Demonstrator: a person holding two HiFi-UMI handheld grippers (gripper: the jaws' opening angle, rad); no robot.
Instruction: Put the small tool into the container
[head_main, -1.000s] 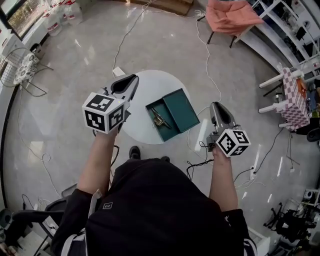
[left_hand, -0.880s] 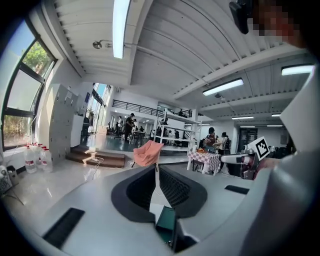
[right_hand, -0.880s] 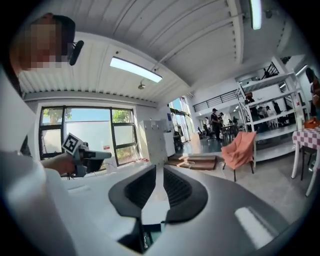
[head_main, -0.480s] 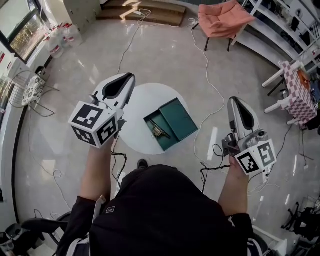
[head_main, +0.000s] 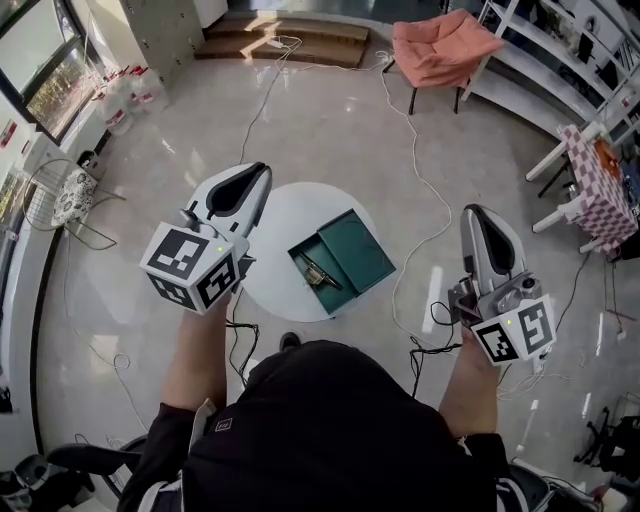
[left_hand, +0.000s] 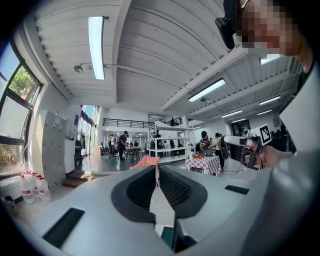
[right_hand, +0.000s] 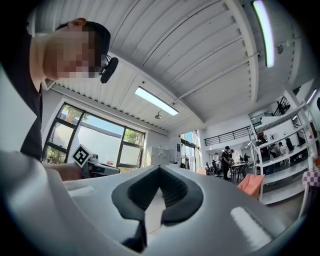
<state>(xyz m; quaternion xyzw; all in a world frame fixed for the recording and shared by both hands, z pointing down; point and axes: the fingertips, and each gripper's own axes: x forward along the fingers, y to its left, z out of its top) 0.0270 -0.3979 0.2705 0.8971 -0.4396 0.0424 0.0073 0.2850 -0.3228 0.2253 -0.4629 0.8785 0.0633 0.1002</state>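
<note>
Presently listed: left hand-held gripper (head_main: 261, 173), jaws closed tip to tip with nothing between them, held above the left edge of the desk (head_main: 285, 212). Right hand-held gripper (head_main: 476, 213), jaws likewise closed and empty, well off to the desk's right, over the floor. Container (head_main: 365, 245): green, open, on the desk between the two. Small tool (head_main: 318, 272): lying inside the container, in its left half. Judgement: placement looks done. Keep both grippers high and clear of the container, and confirm the tool sits wholly below the rim.

Tool (head_main: 318, 272) in container (head_main: 356, 250) on table (head_main: 283, 214)
</note>
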